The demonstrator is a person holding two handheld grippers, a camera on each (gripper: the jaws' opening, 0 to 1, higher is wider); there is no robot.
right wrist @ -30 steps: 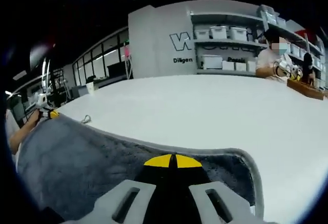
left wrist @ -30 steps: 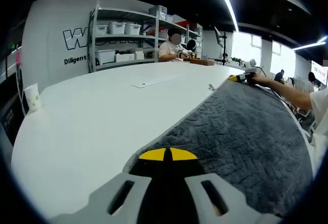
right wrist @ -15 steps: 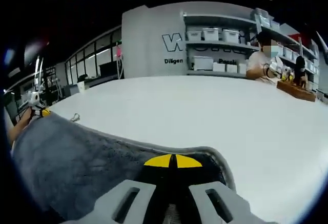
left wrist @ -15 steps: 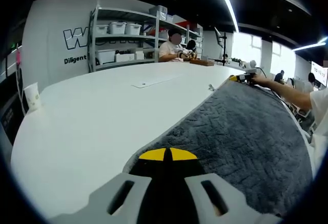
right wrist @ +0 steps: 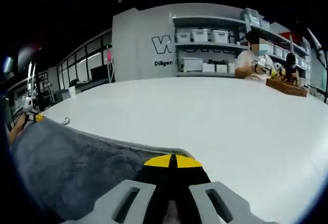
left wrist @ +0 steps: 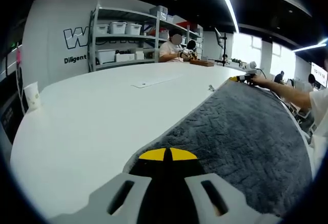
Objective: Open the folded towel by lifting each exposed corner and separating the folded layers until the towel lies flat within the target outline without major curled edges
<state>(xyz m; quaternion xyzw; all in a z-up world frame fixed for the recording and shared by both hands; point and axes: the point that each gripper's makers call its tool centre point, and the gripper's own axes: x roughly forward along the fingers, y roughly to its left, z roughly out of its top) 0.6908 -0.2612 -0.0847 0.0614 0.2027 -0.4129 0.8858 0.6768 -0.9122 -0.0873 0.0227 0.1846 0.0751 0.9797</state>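
While the wide white table [left wrist: 102, 111] takes up most of both views, the grey towel [left wrist: 241, 131] lies spread across its near edge, running in the left gripper view from the lower middle up to the far right, and in the right gripper view [right wrist: 77, 167] from the lower middle off to the left. Behind the table stands a grey wall with dark lettering and a metal shelf rack [left wrist: 123, 37] bearing pale bins, and a seated person [right wrist: 256, 60] works at the table's far side. The left gripper [left wrist: 168, 155] has its yellow-tipped jaws pressed together on the towel's near corner, the cloth's pale hem curving round them. The right gripper [right wrist: 171, 161] likewise has its jaws closed on the towel's other end, its hem meeting the yellow tips. A paper cup [left wrist: 32, 97] stands near the table's left edge, well apart from the towel, and a small metal clip [left wrist: 210, 87] lies just beside the towel's hem.
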